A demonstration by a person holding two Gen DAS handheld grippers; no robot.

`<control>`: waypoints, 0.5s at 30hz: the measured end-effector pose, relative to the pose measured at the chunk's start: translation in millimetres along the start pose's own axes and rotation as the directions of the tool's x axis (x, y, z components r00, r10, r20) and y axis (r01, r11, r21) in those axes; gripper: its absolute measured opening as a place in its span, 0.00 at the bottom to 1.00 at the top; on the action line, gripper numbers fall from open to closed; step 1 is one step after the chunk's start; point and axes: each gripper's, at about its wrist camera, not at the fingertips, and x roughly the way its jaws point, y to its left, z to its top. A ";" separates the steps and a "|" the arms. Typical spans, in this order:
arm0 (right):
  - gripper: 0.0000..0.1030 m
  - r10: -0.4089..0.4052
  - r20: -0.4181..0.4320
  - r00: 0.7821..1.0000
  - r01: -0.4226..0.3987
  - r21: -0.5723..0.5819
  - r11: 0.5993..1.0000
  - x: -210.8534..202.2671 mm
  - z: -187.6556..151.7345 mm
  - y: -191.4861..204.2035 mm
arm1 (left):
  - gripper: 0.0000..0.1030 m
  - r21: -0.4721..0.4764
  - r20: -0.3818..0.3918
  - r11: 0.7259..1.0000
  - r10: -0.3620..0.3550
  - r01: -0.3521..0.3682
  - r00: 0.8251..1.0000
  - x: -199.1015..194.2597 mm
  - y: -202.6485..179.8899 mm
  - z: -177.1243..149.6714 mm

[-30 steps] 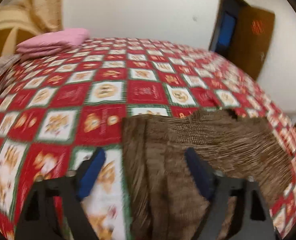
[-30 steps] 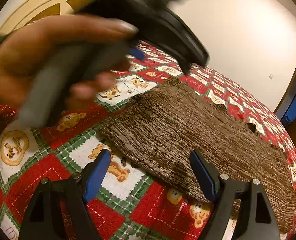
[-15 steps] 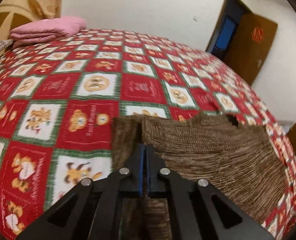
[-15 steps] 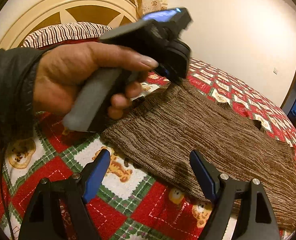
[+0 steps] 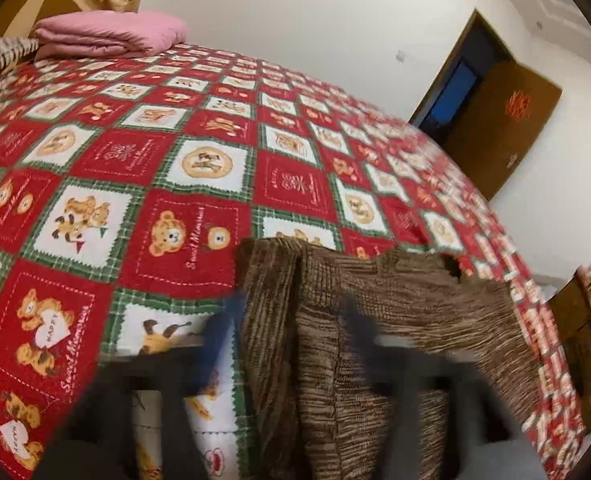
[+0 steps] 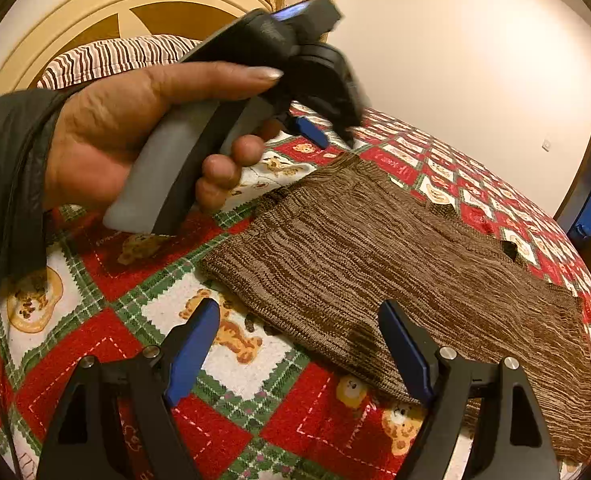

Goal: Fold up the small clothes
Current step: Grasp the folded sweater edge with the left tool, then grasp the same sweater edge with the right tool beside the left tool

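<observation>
Spreading apart again after a brief clamp, the left gripper (image 5: 291, 328) has just been opening, blurred, its jaws straddling the folded edge of the brown knit garment (image 6: 395, 264) without pressing it; that fold looks released; the right gripper (image 6: 299, 344) hangs wide, empty, over the near hem on the teddy-bear quilt (image 5: 155, 184); no containers visible.

Red, white and green teddy-bear bedspread (image 5: 199, 208) across the bed. Folded pink blanket (image 5: 111, 34) at its far left corner, just beside a striped pillow (image 6: 107, 58). Cream headboard (image 6: 95, 4) behind; brown door (image 5: 503, 128) ajar beyond the bed's right edge.
</observation>
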 end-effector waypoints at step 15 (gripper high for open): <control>0.80 0.013 0.005 1.000 -0.013 0.010 1.000 -0.1 -1.0 -4.5 | 0.23 0.095 -0.078 0.995 -0.004 0.012 0.997 30.5 -15.7 -10.4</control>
